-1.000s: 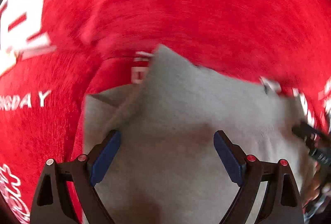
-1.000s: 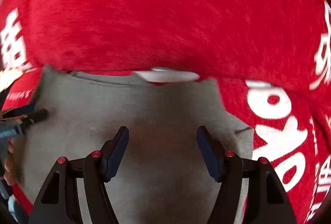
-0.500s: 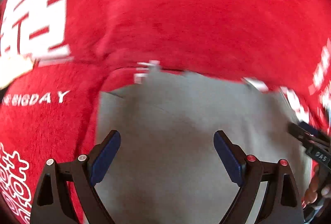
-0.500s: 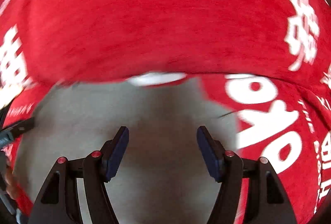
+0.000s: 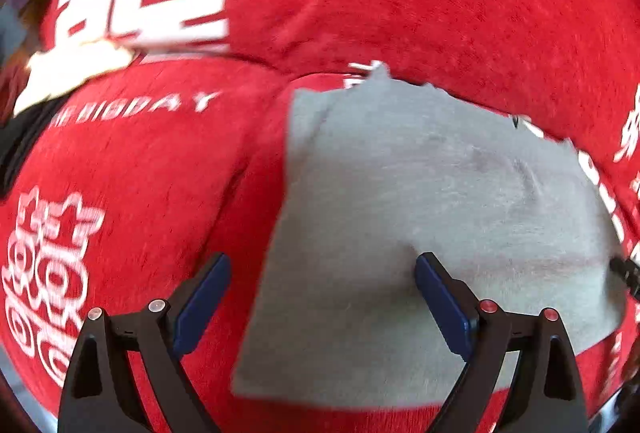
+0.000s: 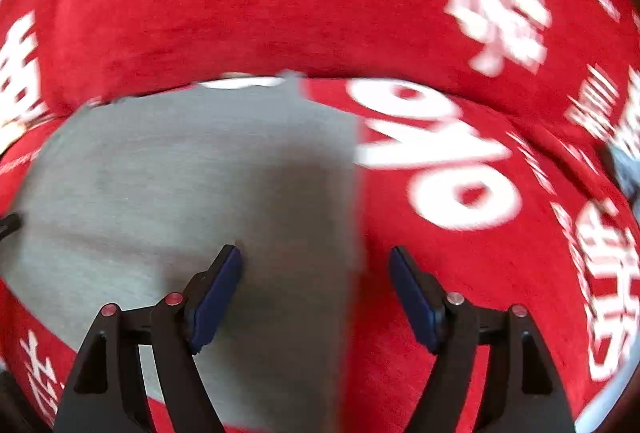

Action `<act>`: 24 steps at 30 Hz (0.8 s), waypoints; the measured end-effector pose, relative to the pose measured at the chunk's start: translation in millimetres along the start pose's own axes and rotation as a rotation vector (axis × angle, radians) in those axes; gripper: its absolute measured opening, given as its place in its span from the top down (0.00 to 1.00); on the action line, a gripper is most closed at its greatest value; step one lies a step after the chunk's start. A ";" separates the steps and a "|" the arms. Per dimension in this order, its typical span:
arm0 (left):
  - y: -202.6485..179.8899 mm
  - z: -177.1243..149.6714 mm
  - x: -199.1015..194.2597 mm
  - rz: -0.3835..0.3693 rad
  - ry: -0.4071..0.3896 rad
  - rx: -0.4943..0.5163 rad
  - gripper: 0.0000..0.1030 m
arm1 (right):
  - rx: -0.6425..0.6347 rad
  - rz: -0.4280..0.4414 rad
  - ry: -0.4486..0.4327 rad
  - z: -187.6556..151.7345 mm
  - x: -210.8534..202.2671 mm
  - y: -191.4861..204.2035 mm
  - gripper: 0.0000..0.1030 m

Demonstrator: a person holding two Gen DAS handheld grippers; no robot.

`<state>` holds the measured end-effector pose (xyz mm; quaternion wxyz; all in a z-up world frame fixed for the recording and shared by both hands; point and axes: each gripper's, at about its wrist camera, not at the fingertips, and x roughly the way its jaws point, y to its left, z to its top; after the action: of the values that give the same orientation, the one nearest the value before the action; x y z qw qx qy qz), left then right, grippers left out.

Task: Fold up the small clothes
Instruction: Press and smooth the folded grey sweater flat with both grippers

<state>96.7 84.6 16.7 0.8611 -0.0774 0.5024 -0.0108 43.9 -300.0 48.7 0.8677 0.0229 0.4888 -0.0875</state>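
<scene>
A small grey garment (image 5: 420, 217) lies flat on a red cloth with white lettering (image 5: 132, 169). In the left wrist view my left gripper (image 5: 322, 301) is open and empty, straddling the garment's left edge. In the right wrist view the same grey garment (image 6: 180, 185) lies at the left, and my right gripper (image 6: 316, 289) is open and empty, straddling its right edge. The tip of the other gripper shows at the far right of the left wrist view (image 5: 628, 273).
The red cloth (image 6: 460, 273) covers the whole surface and rises in a fold behind the garment. A pale blue item (image 6: 624, 169) shows at the right edge of the right wrist view. A white and dark object (image 5: 60, 73) lies at the far left.
Both grippers have pulled back and spread apart. The left one moved from over the garment's middle to its left edge, the right one to its right edge. The garment now lies flatter.
</scene>
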 end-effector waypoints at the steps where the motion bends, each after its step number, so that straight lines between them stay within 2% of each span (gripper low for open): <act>1: 3.3 -5.5 -7.5 -0.021 -0.005 -0.035 0.09 | 0.020 0.023 -0.017 -5.1 -10.4 1.6 0.23; 3: -5.5 -17.0 -16.1 -0.051 -0.019 -0.044 0.09 | 0.017 0.067 -0.054 -15.4 -25.7 19.2 0.23; 4: -18.8 -23.9 -23.2 -0.061 -0.033 -0.020 0.09 | -0.020 0.102 -0.061 -22.7 -32.0 40.3 0.23; 7: -62.5 -39.3 -33.1 -0.034 -0.074 0.105 0.09 | -0.134 0.140 -0.038 -43.6 -29.6 89.4 0.23; 10: -80.8 -48.1 -26.4 0.002 -0.067 0.174 0.09 | -0.207 0.134 -0.006 -58.3 -13.6 119.6 0.23; 12: -73.8 -55.7 -6.2 0.081 -0.016 0.181 0.09 | -0.209 0.117 -0.017 -60.9 -5.0 114.9 0.23; 14: -53.0 -65.2 -3.1 0.025 -0.015 0.119 0.07 | -0.172 0.123 -0.021 -61.0 -6.1 98.2 0.23; 16: -37.0 -71.6 -6.9 -0.002 -0.006 0.080 0.07 | -0.125 0.108 -0.019 -60.6 -7.7 72.7 0.23; 18: -33.4 -76.0 -8.9 -0.005 -0.007 0.084 0.06 | -0.089 0.095 -0.014 -61.2 -8.5 53.3 0.23; 20: -28.6 -80.5 -7.3 0.022 -0.008 0.087 0.00 | -0.060 0.125 -0.015 -59.7 -8.0 33.5 0.23; 22: -20.6 -83.2 -4.6 -0.001 0.007 0.069 0.00 | -0.065 0.136 -0.016 -61.7 -14.2 29.5 0.23; 24: -13.6 -85.9 -5.6 -0.008 0.023 0.046 0.00 | -0.082 0.112 -0.010 -63.0 -17.1 28.7 0.23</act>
<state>20.3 61.2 -18.1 0.8568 -0.0596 0.5115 -0.0267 -12.9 -261.6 29.2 0.8739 0.0145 0.4855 -0.0188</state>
